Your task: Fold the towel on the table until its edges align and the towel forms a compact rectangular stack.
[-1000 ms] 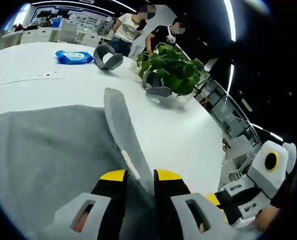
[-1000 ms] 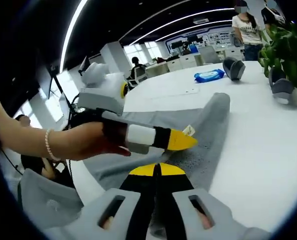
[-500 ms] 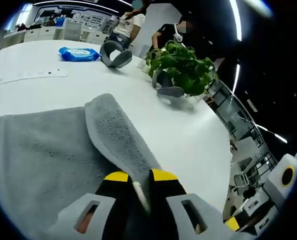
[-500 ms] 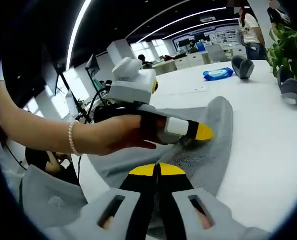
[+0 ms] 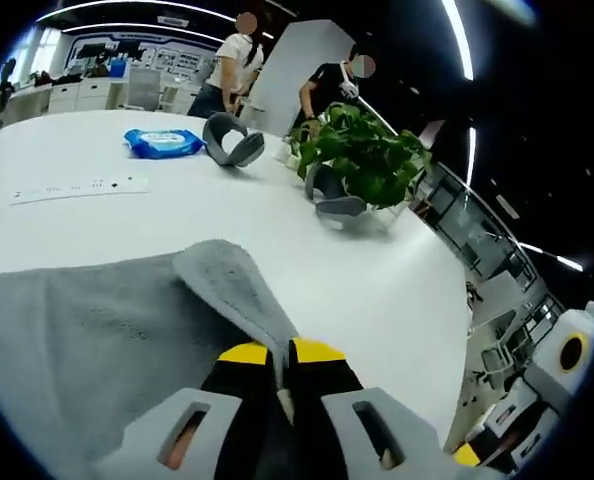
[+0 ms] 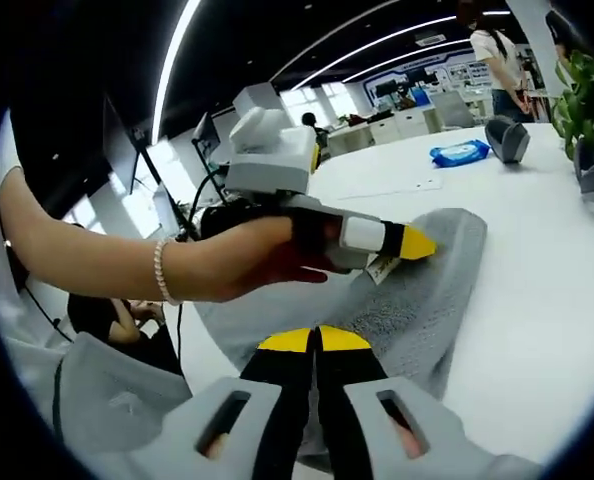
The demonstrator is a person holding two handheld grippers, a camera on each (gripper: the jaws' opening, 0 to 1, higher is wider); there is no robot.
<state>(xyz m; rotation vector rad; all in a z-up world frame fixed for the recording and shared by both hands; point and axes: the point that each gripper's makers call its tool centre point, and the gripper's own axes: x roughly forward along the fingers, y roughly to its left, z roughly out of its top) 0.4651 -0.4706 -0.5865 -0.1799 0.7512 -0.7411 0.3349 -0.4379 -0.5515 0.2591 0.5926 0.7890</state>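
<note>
- Grey terry cloth sits pinched between my left gripper's point(image 5: 278, 352) yellow-tipped jaws; they are closed narrow on a raised fold of the towel point(image 5: 87, 320), with a small white label caught at the pinch.
- My right gripper point(image 6: 317, 340) also has its jaws pressed together with towel edge point(image 6: 417, 300) running under them, so both of my tools grip the same side of the cloth.
- Compared with a second ago, the flap I hold on the left has changed from a long, upright strip to a short, rounded lobe lying low over the towel, and my left gripper has travelled across the cloth, away from my right one.
- Seen from the right gripper view, the hand point(image 6: 267, 262) carrying the left gripper now hovers over the towel's middle, its yellow tip near the far rounded corner, label dangling beneath it.
- I judge this as mid-fold: the lifted edge is being carried over the towel, but edges are not yet matched and no compact stack exists.
- Beyond the towel, on the white table point(image 5: 377, 290), a paper strip point(image 5: 77, 187) lies near it.
- Farther off stand a potted plant point(image 5: 362, 160), two grey curved pieces point(image 5: 232, 140), and a blue wipes pack point(image 5: 162, 142).
- Past the table, people point(image 5: 227, 70) stand in the office.
</note>
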